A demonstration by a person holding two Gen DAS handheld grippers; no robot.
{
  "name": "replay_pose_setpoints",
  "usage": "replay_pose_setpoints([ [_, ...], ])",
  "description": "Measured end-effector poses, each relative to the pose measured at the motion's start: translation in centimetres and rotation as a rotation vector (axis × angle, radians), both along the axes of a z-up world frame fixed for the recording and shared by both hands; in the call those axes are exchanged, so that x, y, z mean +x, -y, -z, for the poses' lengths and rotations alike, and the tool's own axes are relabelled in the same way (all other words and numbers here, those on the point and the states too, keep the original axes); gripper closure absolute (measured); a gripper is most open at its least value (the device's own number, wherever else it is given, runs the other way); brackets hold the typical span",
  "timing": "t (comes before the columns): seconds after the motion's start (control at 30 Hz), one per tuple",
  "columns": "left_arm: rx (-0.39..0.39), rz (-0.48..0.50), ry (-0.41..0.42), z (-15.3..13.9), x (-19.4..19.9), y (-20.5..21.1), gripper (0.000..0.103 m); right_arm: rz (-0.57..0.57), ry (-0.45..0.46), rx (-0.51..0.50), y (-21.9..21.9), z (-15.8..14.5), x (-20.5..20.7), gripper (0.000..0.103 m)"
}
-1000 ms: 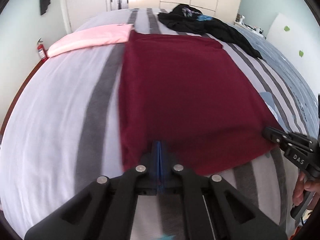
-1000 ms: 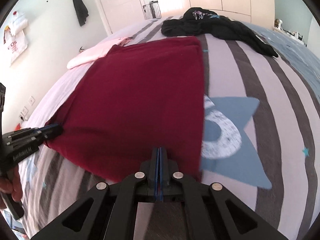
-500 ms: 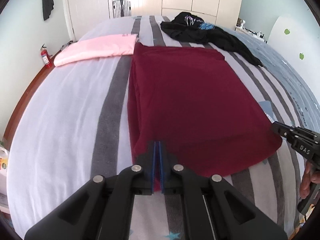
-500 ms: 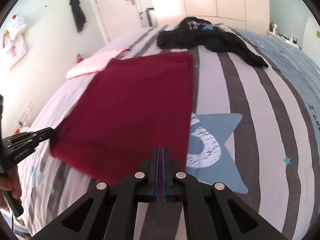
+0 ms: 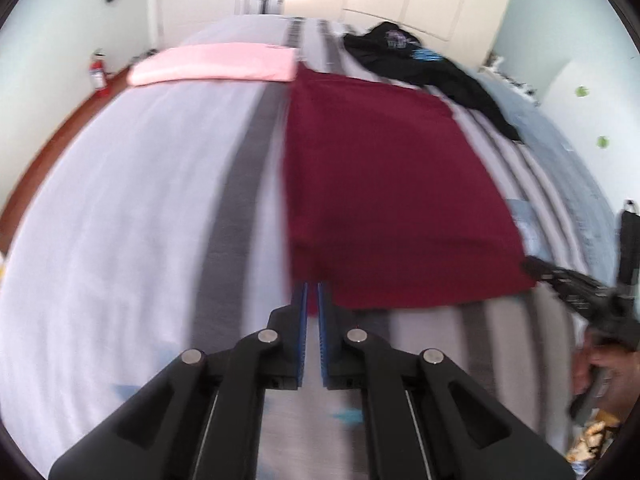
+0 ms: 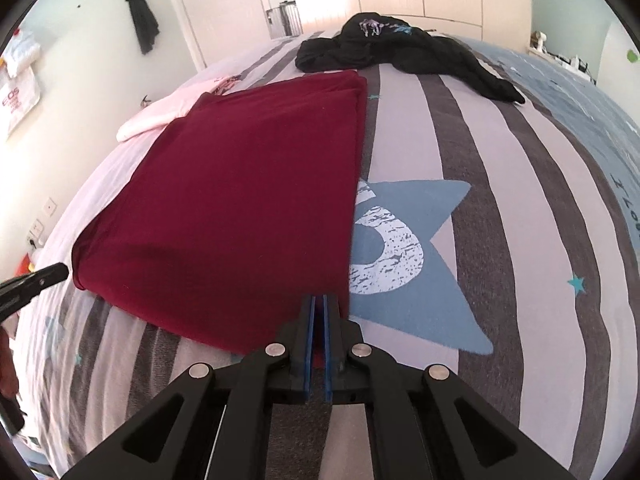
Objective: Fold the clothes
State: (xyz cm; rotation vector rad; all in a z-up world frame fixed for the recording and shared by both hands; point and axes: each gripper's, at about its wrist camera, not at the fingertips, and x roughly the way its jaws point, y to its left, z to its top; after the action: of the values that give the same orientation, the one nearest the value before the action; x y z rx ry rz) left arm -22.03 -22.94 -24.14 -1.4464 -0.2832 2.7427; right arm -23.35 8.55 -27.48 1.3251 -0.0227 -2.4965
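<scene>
A maroon garment point(image 6: 248, 204) lies flat on the bed point(image 6: 500, 208) as a long, smooth rectangle of soft knit, its far end showing stacked folded layers and its near edge thick and rounded. The bedcover is matte cotton in grey, white and pale lilac stripes, with a blue star and a cracked white print just right of the cloth. Beyond it a black garment point(image 6: 400, 48) sits crumpled in a heap, and a pink one point(image 5: 216, 64) lies folded flat at the far left. The left gripper point(image 5: 313, 300) has its blue ribbed pads nearly together with a sliver of the maroon near-left corner between them; the right gripper point(image 6: 319, 316) is likewise closed on the near-right corner, red cloth visible in its narrow slot. In the right view the left gripper's black tip sits just beside the cloth's left corner. Compared with a second ago, the left view has gone blurred and the cloth's near edge sits higher in it, while in the right view a thin gap has opened between the pads.
</scene>
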Motion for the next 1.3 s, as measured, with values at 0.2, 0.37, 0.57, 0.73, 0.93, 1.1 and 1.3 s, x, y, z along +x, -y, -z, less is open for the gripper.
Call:
replay_pose_setpoints([
  [0.2, -0.104, 0.021, 0.046, 2.7, -1.8, -2.4, 0.098, 0.005, -0.002, 0.011, 0.2, 0.2, 0.0, 0.099],
  [0.37, -0.203, -0.033, 0.08, 3.8, -2.5, -0.4, 0.101, -0.003, -0.009, 0.013, 0.2, 0.3, 0.2, 0.099],
  [0.57, -0.153, -0.155, 0.081, 3.4, -2.6, 4.3, 0.1, 0.013, -0.009, 0.006, 0.2, 0.4, 0.2, 0.099],
  [0.73, -0.086, -0.073, 0.01, 1.3, -1.3, 2.2, 0.066, 0.024, -0.002, -0.001, 0.2, 0.4, 0.2, 0.099],
  [0.93, -0.091, -0.018, 0.026, 2.2, 0.2, 0.3, 0.057, 0.015, -0.005, 0.004, 0.2, 0.4, 0.2, 0.099],
  [1.1, -0.135, -0.006, 0.027, 3.2, -0.8, 1.5, 0.09, 0.012, -0.005, 0.006, 0.2, 0.4, 0.2, 0.099],
  [1.3, -0.164, -0.139, 0.033, 2.2, -0.5, 6.1, 0.103, 0.013, -0.003, 0.006, 0.3, 0.4, 0.2, 0.099],
])
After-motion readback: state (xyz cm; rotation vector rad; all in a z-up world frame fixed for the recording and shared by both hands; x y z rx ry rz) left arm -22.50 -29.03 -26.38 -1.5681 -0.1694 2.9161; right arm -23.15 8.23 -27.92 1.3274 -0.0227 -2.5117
